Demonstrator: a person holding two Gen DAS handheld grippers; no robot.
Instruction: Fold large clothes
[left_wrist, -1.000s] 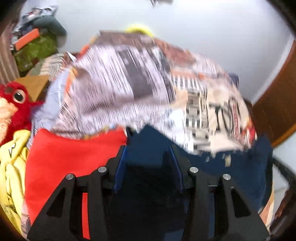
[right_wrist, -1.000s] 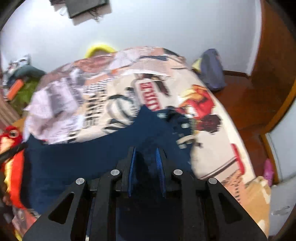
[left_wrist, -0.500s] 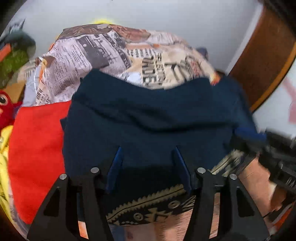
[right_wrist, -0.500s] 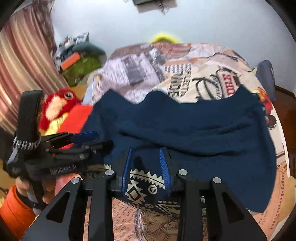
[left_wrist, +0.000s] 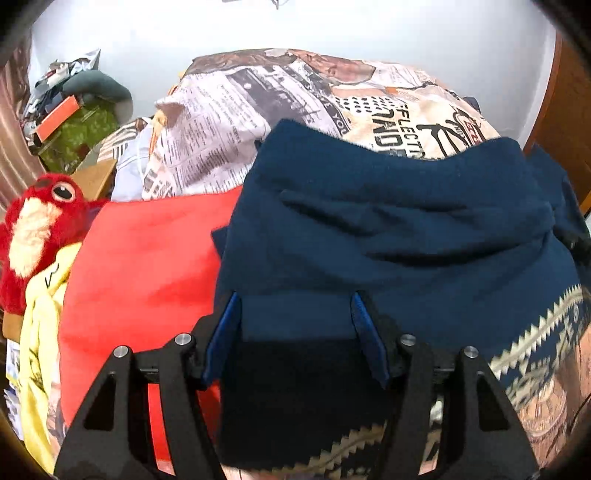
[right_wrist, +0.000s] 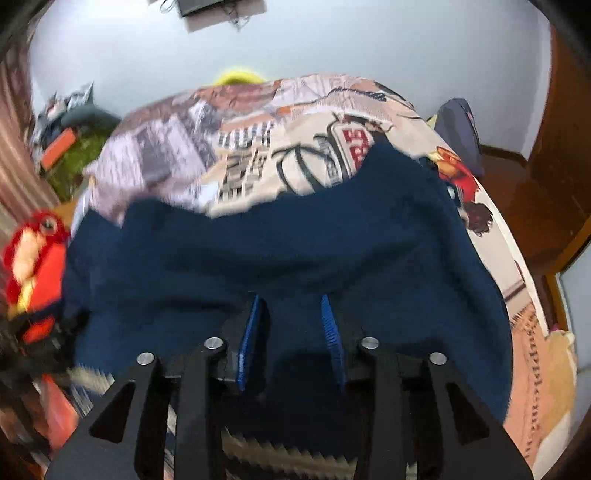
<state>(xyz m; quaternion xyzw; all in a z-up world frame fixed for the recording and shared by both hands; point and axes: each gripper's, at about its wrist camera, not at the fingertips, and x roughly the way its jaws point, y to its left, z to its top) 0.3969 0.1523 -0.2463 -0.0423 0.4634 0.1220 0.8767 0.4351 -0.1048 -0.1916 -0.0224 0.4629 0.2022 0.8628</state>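
Though hidden from the right wrist, red cloth (left_wrist: 147, 258) beside navy garment (left_wrist: 388, 240).

Left gripper (left_wrist: 295, 314) and right gripper (right_wrist: 291, 317): black angular frames with triangular cut-outs, silver round screws behind the tongs, blue ribbed pads (right_wrist: 330, 326) inside.

- I am in a lived-in bedroom of a home: a bed under a beige, newspaper-and-comic printed bedspread (left_wrist: 258, 110) fills my view.
- A red plush toy with a cream face (left_wrist: 33, 229) sits at the bed's left edge.
- Clothes lie about: a dark navy garment (left_wrist: 406, 236), a red cloth (left_wrist: 147, 266).
- Plain white wall (right_wrist: 332, 40), brown wooden door (right_wrist: 561, 129), striped curtain (right_wrist: 14, 166).
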